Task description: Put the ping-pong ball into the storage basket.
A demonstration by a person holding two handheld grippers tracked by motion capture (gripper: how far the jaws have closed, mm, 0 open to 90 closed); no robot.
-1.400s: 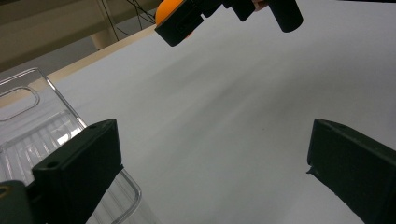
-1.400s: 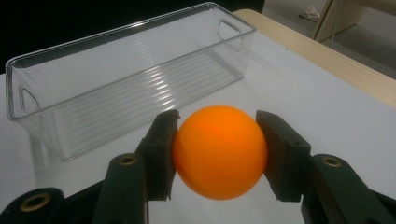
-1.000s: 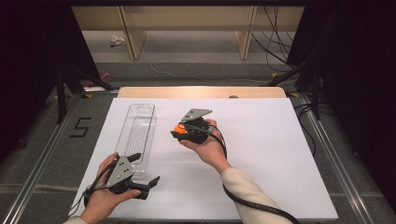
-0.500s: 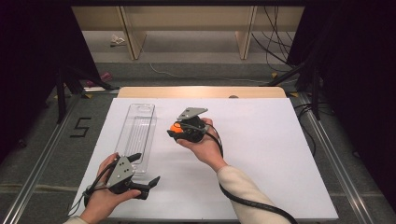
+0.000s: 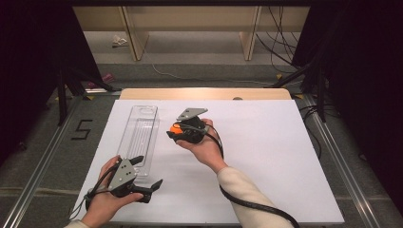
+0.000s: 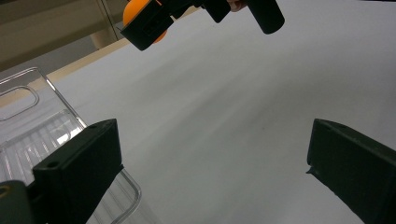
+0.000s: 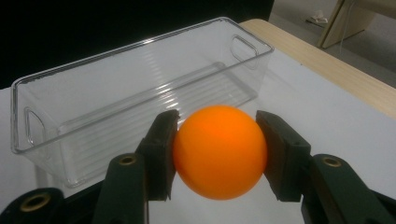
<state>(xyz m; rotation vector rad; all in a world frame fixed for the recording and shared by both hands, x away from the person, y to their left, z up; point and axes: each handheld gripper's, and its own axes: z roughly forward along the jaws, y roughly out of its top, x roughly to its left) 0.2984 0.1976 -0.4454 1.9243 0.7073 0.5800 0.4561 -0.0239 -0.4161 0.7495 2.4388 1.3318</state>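
The right gripper [image 7: 219,140] is clamped on an orange ball [image 7: 219,151], its 2 black jaws pressing the ball from either side. In the high view this gripper [image 5: 177,133] hangs above the white table sheet [image 5: 266,156] just right of a clear plastic bin [image 5: 140,135], with the ball [image 5: 176,128] at its tip pointing toward the bin. From the right gripper view, the bin [image 7: 135,88] lies just beyond the ball, long and narrow, with a ribbed floor and a cut-out handle at each short end; nothing lies inside it.

The left gripper [image 5: 148,178] sits low at the near left of the sheet, in the person's left hand [image 5: 102,202], with its 2 jaws standing well apart and nothing between them. One jaw lies at the bin's near end; whether it touches the rim cannot be told. In the left gripper view the bin's near corner [image 6: 28,135] shows beside that jaw, and the other gripper with the ball [image 6: 140,11] is seen farther off.

The only readable writing is a black numeral 5 [image 5: 81,129] marked on the grey floor left of the table. No brand or label can be made out on the ball, bin or grippers.
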